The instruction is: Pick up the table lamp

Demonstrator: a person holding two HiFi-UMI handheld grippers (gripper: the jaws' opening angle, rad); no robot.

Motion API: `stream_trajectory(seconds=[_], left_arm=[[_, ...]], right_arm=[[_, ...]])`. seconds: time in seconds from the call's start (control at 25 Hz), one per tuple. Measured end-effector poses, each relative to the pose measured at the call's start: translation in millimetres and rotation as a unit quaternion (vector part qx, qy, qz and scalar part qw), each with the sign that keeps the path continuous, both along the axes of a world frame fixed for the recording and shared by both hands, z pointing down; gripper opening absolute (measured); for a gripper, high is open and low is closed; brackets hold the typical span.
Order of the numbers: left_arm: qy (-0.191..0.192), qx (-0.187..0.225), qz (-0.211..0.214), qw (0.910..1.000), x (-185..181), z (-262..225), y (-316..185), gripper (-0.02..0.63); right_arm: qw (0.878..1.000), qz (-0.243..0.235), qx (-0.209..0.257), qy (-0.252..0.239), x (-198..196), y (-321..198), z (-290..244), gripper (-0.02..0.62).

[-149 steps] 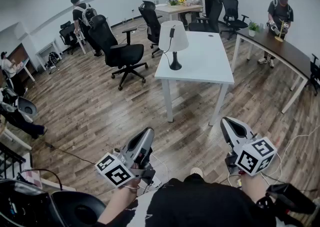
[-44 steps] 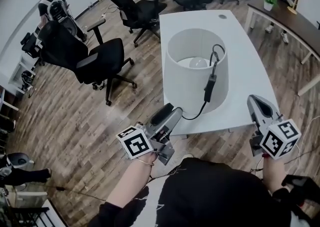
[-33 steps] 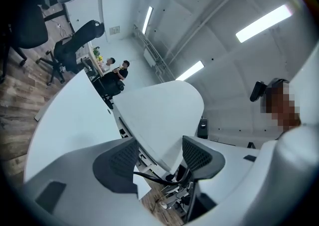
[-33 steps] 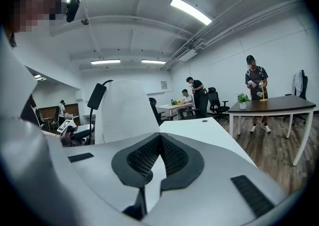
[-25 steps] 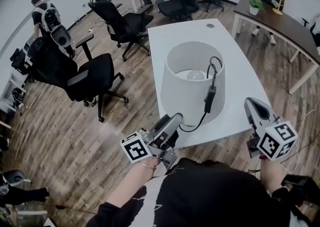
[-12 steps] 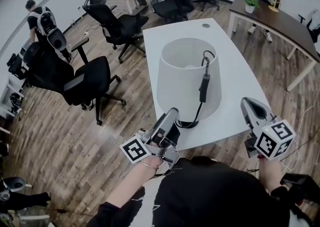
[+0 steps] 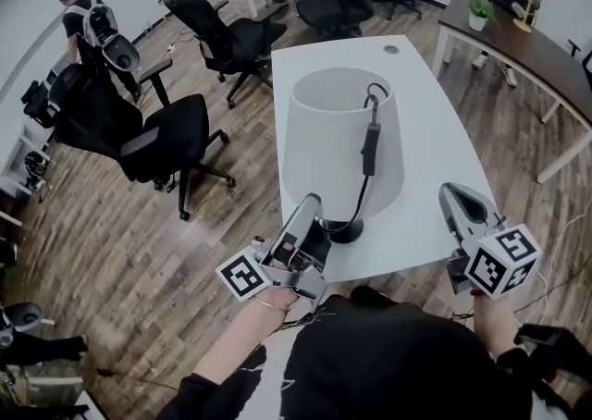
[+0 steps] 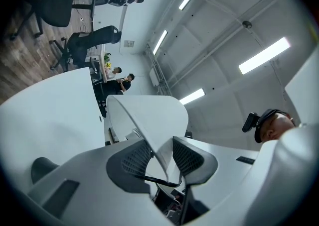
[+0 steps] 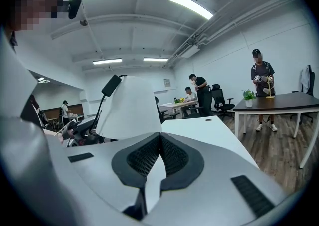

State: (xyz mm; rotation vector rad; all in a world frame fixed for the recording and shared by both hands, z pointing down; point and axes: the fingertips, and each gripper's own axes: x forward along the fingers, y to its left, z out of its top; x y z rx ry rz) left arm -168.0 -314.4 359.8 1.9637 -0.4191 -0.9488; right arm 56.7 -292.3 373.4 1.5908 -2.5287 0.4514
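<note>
Left gripper (image 7: 308, 208) is about half open and its jaws have just been closing. The lower rim of the table lamp (image 7: 342, 145) shade (image 8: 149, 115) sits in the gap, with pads either side of the thin wall but not clamped on it. A black cord (image 8: 160, 180) crosses the gap behind the rim. The lamp stands upright on the white table (image 7: 435, 131) straight ahead of this gripper. Its black base (image 7: 347, 231) is just beside the tip, and the cord's inline switch hangs down the near face of the shade. Right gripper (image 7: 450, 198) has its jaws fully together with nothing between them. It is off to the lamp's right, apart from the shade, over the table's near edge.
</note>
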Motion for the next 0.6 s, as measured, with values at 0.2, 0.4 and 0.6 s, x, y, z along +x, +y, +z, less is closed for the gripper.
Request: stream_trajectory(seconds=[0.2, 0.4, 0.6], left_arm=[[0.015, -0.008, -0.029, 0.9994, 3.5, -1.9, -6.1, 0.132], [0.008, -0.011, -0.05, 0.9987, 17.2, -10.3, -10.4, 0.118], [0.019, -0.02, -0.072, 0.997, 26.7, -16.7, -13.4, 0.1]], right_arm=[[1.0, -0.022, -0.015, -0.008, 14.3, -15.4, 10.6, 0.014], [0.997, -0.067, -0.029, -0.021, 14.6, -28.5, 14.6, 0.014], [0.991, -0.122, -0.047, -0.026, 0.7, -39.3, 29.4, 0.014]])
